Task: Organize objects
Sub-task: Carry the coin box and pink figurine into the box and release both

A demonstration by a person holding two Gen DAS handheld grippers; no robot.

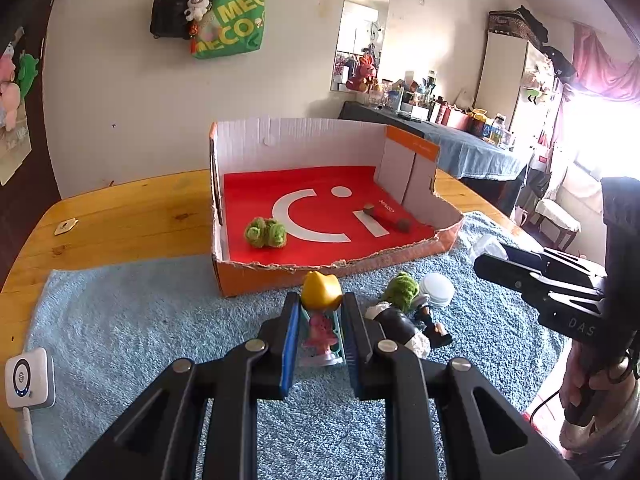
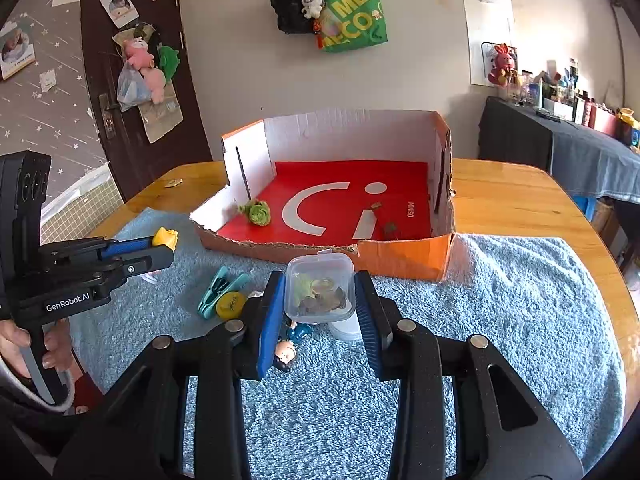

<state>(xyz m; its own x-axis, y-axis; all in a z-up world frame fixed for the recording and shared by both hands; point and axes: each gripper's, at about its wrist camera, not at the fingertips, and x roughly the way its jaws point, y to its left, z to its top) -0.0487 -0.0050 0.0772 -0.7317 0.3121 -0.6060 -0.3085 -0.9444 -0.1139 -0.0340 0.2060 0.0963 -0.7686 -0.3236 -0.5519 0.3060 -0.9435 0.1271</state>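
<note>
— What writing can you read from where you stand?

— The red liner of the cardboard box [image 1: 320, 216] says "MINISO" beside a big white smiley mark. The green tote bag [image 2: 352, 16] on the wall reads "MECO" twice over. The left gripper [image 1: 320, 304] has "GenRobot.AI" on its side in the right wrist view, and the other tool's body shows "DAS" before the edge cuts it off.

— And what is the left one holding?

— A small toy figure with a yellow head [image 1: 321, 290] and a pink body. It sits right between the blue pads, which are drawn in against its sides, head poking out past the fingertips, just short of the box's torn front wall.

— The right one?

— The right gripper [image 2: 320, 300] is spread fairly wide round a clear plastic box [image 2: 320, 286] with bits inside. The pads flank both sides and look to be touching it, held above the blue towel [image 2: 500, 300], again just before the box's front edge.

— Anything inside the box already?

— A green plush piece [image 1: 265, 233] on the left of the liner, and a small dumbbell-like thing [image 1: 386, 218] near the "MINISO" print.

— And on the towel?

— A green-headed figure [image 1: 400, 286] and a dark-clothed doll [image 1: 400, 322] lying just right of the left tongs, with a white round lid [image 1: 438, 290] beside them. A teal clip [image 2: 220, 290] and a yellow disc [image 2: 231, 305] lie nearer the left side.
</note>
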